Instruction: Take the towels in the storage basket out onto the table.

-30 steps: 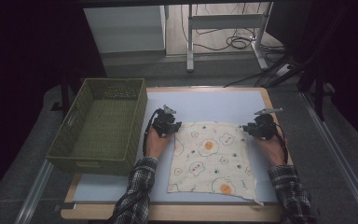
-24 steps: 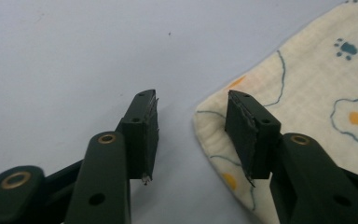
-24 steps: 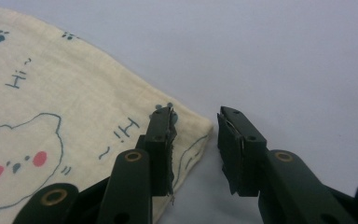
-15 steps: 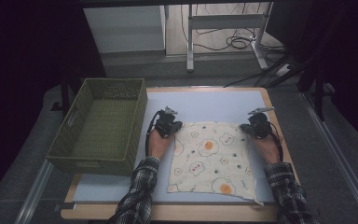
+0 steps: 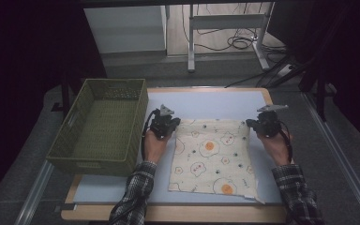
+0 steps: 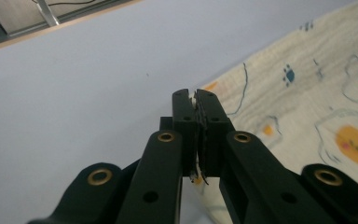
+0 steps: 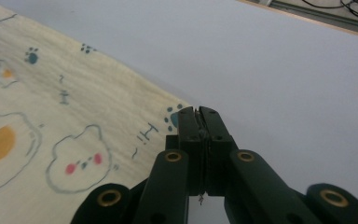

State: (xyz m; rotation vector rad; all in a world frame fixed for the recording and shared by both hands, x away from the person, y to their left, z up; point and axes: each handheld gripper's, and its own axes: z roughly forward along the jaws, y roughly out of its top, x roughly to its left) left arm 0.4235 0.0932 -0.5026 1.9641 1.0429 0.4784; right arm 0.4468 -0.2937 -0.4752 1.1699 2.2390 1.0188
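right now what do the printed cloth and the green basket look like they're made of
Cloth: seems a thin woven cotton, matte and crinkly like gauze, cream with printed eggs and paw marks; fine weave ridges show in the left gripper view. Basket: probably moulded plastic in a wicker-like weave, olive green, with an even lattice and cut-out handles.

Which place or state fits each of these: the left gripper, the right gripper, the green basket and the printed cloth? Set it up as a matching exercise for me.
Things:
1. left gripper
2. right gripper
3. green basket
4. printed cloth

Places or states:
A. stands at the left side of the table, nothing visible inside
B. lies spread on the light blue table top, far corners pinched
C. shut on the cloth's far left corner
D. shut on the cloth's far right corner

Pairs: 1-C, 2-D, 3-A, 4-B
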